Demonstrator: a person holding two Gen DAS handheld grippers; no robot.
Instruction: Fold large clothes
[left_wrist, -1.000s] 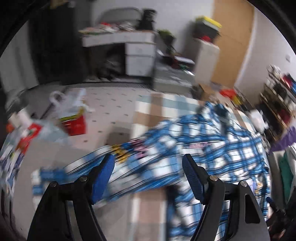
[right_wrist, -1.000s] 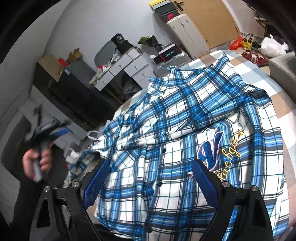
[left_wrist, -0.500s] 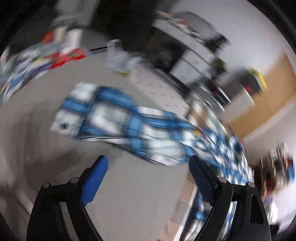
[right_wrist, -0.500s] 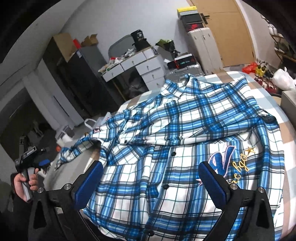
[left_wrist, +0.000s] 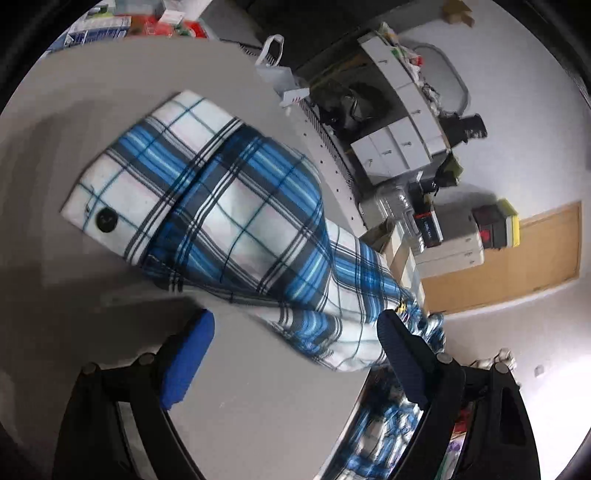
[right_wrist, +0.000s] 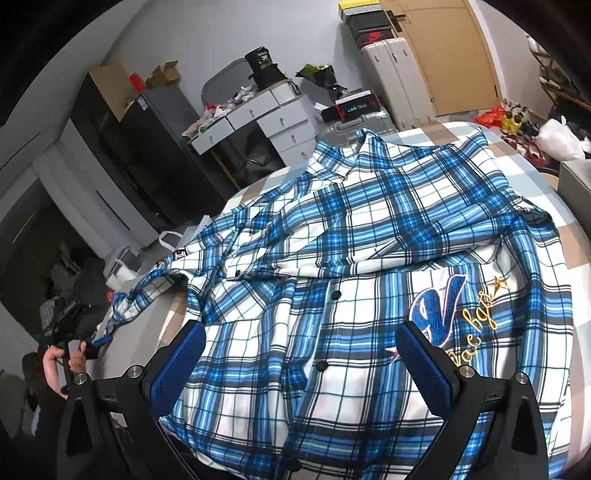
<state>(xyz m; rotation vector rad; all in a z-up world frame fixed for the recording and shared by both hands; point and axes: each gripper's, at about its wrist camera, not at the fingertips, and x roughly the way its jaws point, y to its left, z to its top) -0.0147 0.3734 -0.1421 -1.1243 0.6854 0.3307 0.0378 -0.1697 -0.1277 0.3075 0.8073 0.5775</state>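
Observation:
A large blue-and-white plaid shirt (right_wrist: 369, 240) lies spread front up, buttoned, with an embroidered logo (right_wrist: 439, 310) on its chest. My right gripper (right_wrist: 299, 354) hovers open over the shirt's lower front, nothing between its pads. One sleeve (left_wrist: 240, 221) stretches out over a grey surface (left_wrist: 258, 406) and ends in a cuff (left_wrist: 147, 177) with a black button (left_wrist: 105, 220). My left gripper (left_wrist: 295, 332) stands open just short of that sleeve, and the cloth runs past its right finger (left_wrist: 399, 343). The right wrist view shows a person's hand (right_wrist: 55, 363) holding the left gripper (right_wrist: 96, 341) at the far left.
The shirt rests on a checked cover (right_wrist: 576, 258). Behind stand white drawers (right_wrist: 273, 118), a black cabinet (right_wrist: 140, 147), pale suitcases (right_wrist: 395, 81) and a wooden door (right_wrist: 454, 55). A white bag (left_wrist: 280, 77) sits past the grey surface's far edge.
The left gripper swung down and rolled, and now faces the sleeve's cuff end; its jaws stand wider. The right gripper's jaws widened a little and it hardly moved.

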